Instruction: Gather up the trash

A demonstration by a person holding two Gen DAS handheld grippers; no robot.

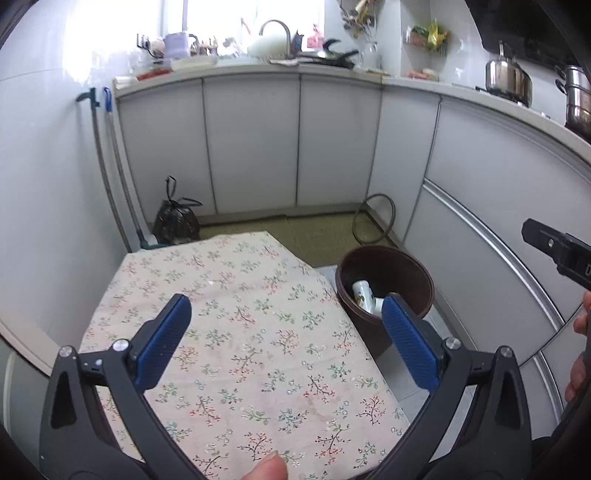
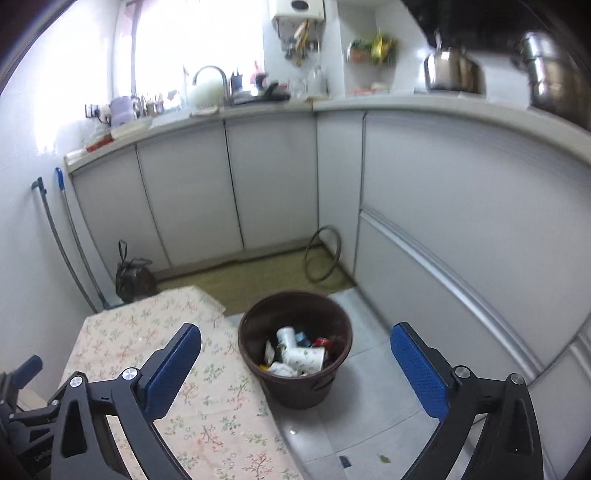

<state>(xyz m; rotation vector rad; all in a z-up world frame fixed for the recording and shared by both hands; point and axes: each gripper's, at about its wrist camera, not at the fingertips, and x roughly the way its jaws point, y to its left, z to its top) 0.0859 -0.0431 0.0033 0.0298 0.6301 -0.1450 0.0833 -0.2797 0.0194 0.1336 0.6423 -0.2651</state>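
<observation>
Open floor [image 2: 369, 398] right of bin [image 2: 295, 384]; table [image 2: 207, 417] tight against its left.

One brown bin [image 2: 295, 354], one black bag [image 1: 175, 221], two grippers, one kettle [image 1: 508, 77].

No text, label or number is clear enough to read.

A small kitchen in daylight: a bright window [image 1: 207, 18] glares above the sink tap [image 1: 275, 31] straight ahead of the jaws, washing out the white-tiled wall [image 1: 44, 166] on their left. Pale grey cabinet doors [image 1: 251, 140] run beneath an L-shaped countertop [image 2: 424, 103] that wraps to the right, where a steel kettle [image 1: 508, 77] stands. Below the jaws lies a floral tablecloth [image 1: 258, 332]; beyond it, an olive floor mat [image 2: 258, 277] and grey floor tiles [image 2: 369, 406].
</observation>
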